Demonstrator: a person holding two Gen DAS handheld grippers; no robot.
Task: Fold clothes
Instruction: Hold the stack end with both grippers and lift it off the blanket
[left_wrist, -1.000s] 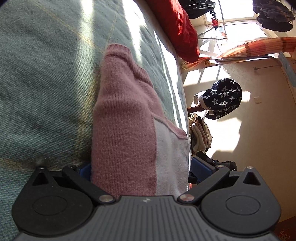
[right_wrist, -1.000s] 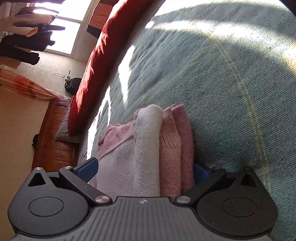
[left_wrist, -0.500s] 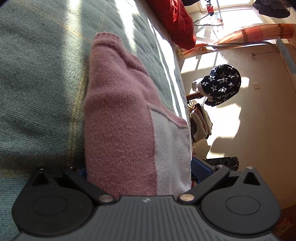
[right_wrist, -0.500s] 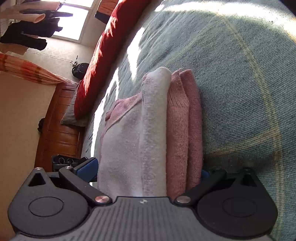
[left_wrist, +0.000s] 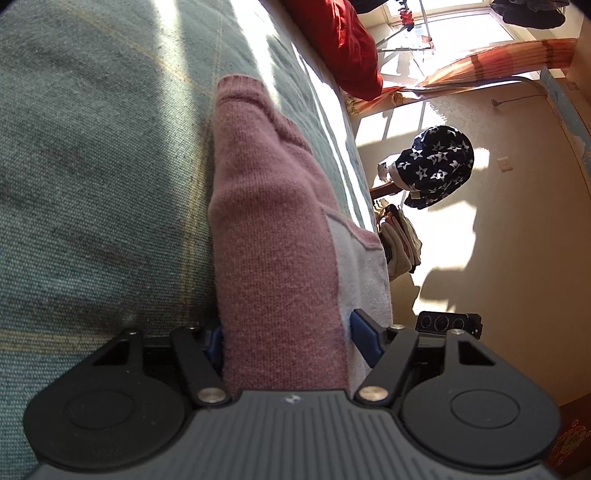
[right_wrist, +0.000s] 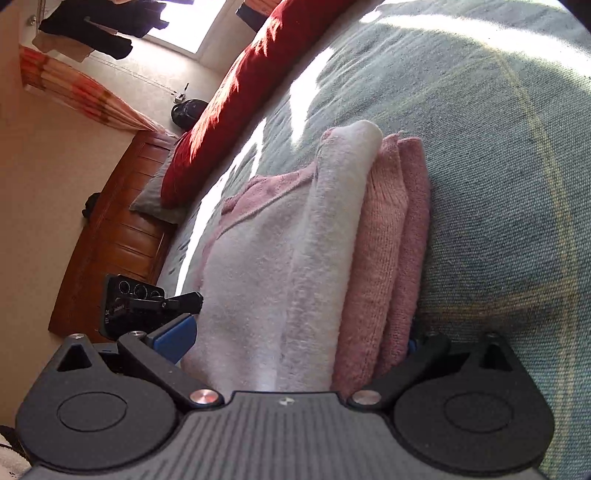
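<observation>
I've got the folded sweater (left_wrist: 280, 236) lying on the bed (left_wrist: 92, 166), edge-on between both sets of tongs. It's a soft fuzzy knit with fine ribbing, dusty pink with a pale, almost white panel, and folded into a thick, rounded slab.

The left tongs (left_wrist: 288, 341) have blue pads either side of the pink fold, and the jaws are closing on it. The far pad sits against the pale panel and the near pad is half buried behind the knit. I can't confirm firm pressure.

In the right wrist view the sweater (right_wrist: 332, 258) shows stacked layers: a plush white roll on top and two tighter pink folds under it, against the bedspread. The right tongs (right_wrist: 299, 341) straddle the stack. One blue pad stands just beside the white layer; the other is mostly hidden by the pink edge. I can't tell whether they're clamped.

The bedspread is coarse grey-green woven cloth with thin yellowish stripes and hard sun patches. A red cushion (right_wrist: 240, 92), long and puffy, lies along the far side of the bed. There's a wooden headboard (right_wrist: 118, 236) with panelled slats beyond, and a dark star-print cloth (left_wrist: 436, 162) hanging by the wall.
</observation>
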